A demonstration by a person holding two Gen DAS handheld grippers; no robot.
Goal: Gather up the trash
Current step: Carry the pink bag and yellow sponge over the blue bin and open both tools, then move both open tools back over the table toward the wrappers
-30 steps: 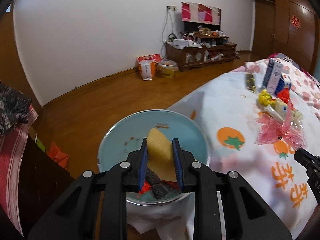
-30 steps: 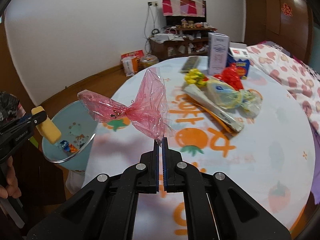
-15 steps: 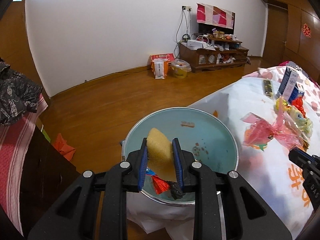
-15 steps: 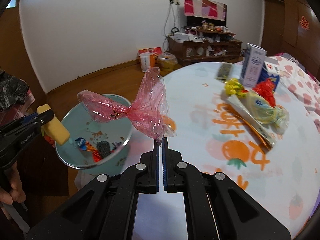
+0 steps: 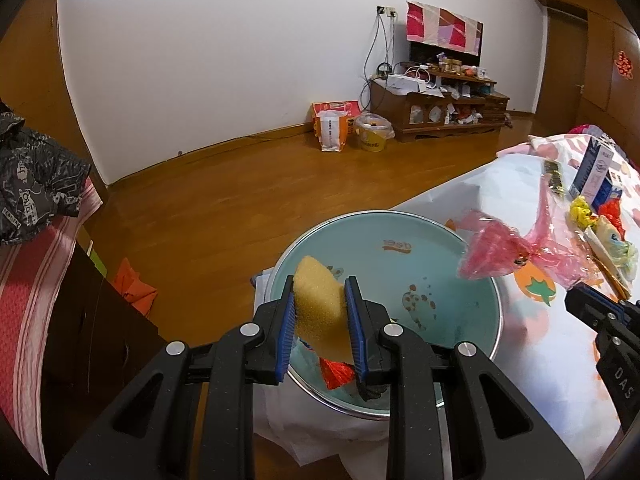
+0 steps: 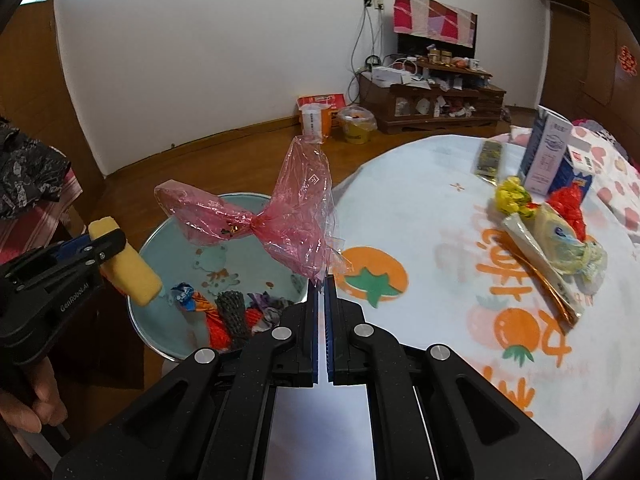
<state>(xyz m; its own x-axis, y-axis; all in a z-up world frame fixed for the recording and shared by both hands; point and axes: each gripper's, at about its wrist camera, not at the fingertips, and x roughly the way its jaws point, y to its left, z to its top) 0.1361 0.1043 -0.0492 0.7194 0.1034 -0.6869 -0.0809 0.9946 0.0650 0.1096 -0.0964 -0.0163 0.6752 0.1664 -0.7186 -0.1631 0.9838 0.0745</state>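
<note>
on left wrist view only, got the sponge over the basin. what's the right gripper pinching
Observer: The right gripper is shut on a corner of the pink plastic bag, which hangs above the basin rim.
Operator: what trash is in the basin, my gripper blocks it
Observer: A black foam net, red wrappers and a blue candy wrapper.
Operator: anything left on the table
Observer: A long cream packet lying over a gold strip.
</note>
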